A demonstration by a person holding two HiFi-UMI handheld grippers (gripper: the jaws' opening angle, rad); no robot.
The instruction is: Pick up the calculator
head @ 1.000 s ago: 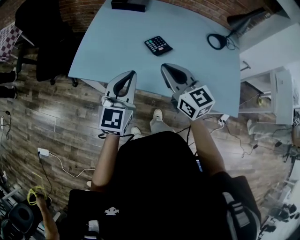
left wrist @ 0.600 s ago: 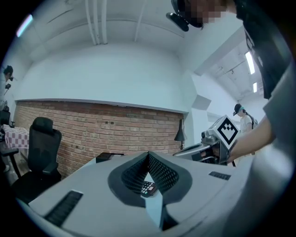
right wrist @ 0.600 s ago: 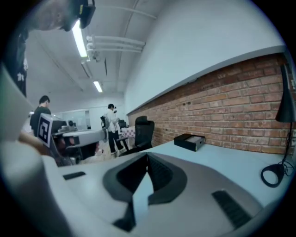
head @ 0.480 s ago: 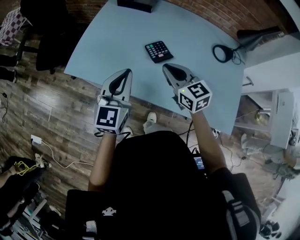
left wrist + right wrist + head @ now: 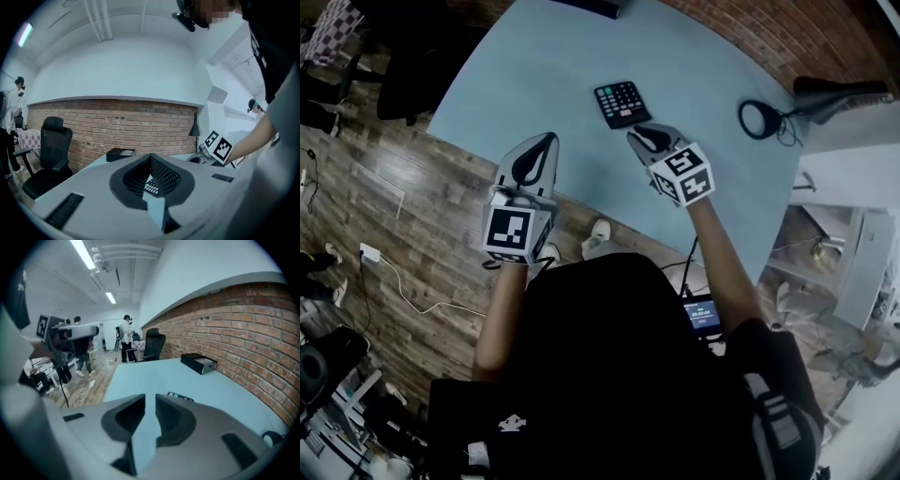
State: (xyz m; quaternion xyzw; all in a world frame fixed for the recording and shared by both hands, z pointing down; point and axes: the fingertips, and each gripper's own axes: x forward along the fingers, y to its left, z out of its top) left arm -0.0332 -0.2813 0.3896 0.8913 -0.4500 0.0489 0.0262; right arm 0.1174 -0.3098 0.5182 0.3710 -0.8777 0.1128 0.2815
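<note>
Matt table [image 5: 534,75], plastic calculator [image 5: 622,103], wood-plank floor [image 5: 412,187]

An office-like workroom: brick wall [image 5: 117,124], swivel chair [image 5: 52,143], pale blue desk [image 5: 539,75], ceiling strip lights [image 5: 83,254], plank floor [image 5: 412,202].

My head view looks steeply down on the table [image 5: 534,84]; both gripper views skim it, sharing the calculator [image 5: 622,103].
</note>
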